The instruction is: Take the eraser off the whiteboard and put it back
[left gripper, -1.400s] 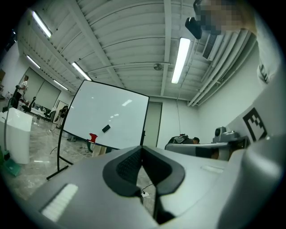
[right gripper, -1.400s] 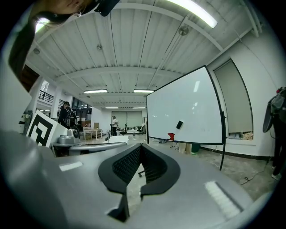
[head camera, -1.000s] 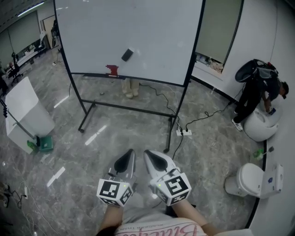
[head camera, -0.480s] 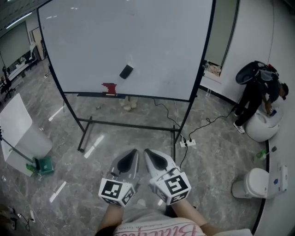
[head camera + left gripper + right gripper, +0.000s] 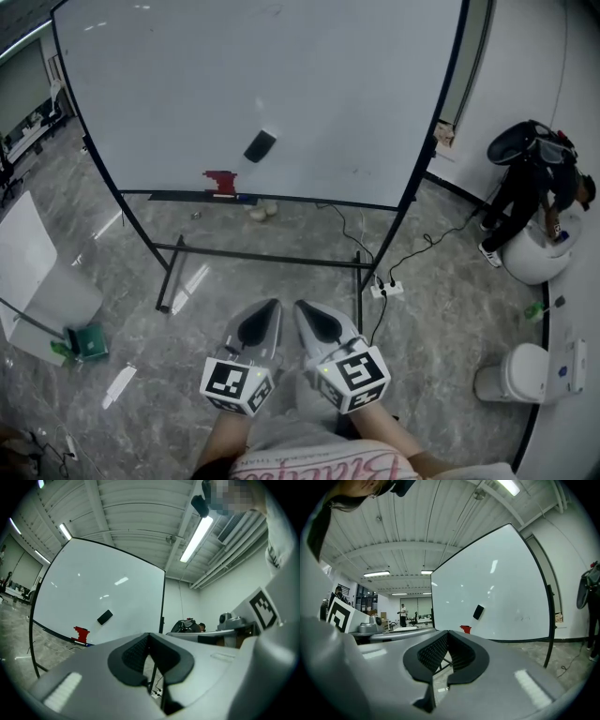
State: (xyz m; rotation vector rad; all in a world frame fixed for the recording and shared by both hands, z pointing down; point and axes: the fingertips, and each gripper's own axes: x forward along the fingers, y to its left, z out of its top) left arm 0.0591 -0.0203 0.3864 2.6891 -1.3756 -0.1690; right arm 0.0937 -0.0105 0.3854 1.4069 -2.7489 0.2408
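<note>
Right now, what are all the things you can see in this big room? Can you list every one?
whiteboard: one, white with a black frame, standing on the floor ahead
eraser: one, black, stuck tilted on the whiteboard
red object: one, red, on the whiteboard's bottom ledge; too small to identify
power strip: one, white, on the floor by the stand's right leg
green box: one, green, on the floor at far left
round white objects: two, white, on the floor at right
person: one, dark clothes, bending over at right
left gripper: one, grey, bottom centre, shut, empty
right gripper: one, grey, beside it, shut, empty
</note>
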